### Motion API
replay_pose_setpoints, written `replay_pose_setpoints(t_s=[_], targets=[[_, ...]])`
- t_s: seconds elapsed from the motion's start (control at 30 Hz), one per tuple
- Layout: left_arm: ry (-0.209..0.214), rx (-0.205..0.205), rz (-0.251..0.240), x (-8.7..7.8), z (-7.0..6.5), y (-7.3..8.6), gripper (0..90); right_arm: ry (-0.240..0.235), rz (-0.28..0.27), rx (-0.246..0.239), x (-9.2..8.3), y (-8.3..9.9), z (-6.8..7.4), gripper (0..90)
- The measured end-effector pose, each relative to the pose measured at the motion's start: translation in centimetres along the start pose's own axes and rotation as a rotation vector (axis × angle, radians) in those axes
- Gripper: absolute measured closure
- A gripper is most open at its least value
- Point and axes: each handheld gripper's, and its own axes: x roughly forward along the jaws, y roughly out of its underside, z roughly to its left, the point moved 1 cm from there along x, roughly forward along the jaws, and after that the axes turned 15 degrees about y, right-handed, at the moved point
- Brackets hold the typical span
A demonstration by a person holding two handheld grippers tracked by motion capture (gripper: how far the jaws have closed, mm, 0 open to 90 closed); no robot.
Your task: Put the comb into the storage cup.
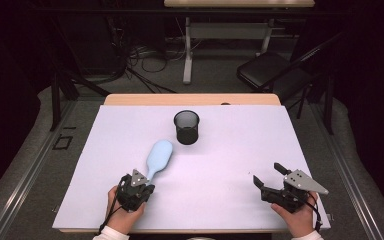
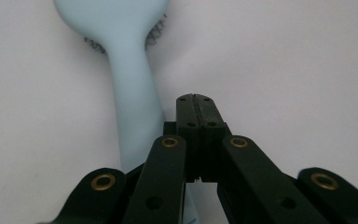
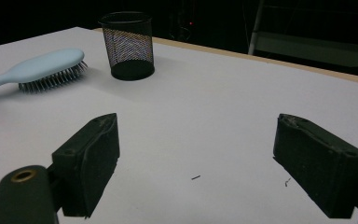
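Note:
A light blue hairbrush (image 1: pixel 159 155) lies bristles down on the white table top (image 1: pixel 230 150), with its handle pointing toward the person's left hand. My left gripper (image 1: pixel 141 184) hovers over the end of that handle. In the left gripper view the brush handle (image 2: pixel 133 102) runs just left of my left gripper (image 2: pixel 196 100). Its jaws are pressed together with nothing between them. My right gripper (image 1: pixel 267 172) rests near the front right of the table. The right gripper view shows my right gripper (image 3: pixel 196 135) open wide over bare table, with the hairbrush (image 3: pixel 46 67) far off to the left.
A black mesh cup (image 1: pixel 186 127) stands upright behind the brush, near the table's middle back; the same cup (image 3: pixel 128 44) appears in the right gripper view. A folding chair (image 1: pixel 270 70) and another table's legs (image 1: pixel 187 55) stand on the floor beyond the far edge.

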Motion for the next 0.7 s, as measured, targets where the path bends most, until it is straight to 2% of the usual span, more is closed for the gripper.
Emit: replay_pose_setpoints(t_s=[0.23,0.7], targets=[[-0.028,-0.035,-0.016,-0.8,1.3,0.5,90.0,-0.002,0.000,0.000,0.0,0.0,0.0,14.0],[-0.032,-0.051,-0.019,-0.9,1.8,0.5,90.0,-0.005,0.003,-0.004,0.0,0.0,0.1,14.0]])
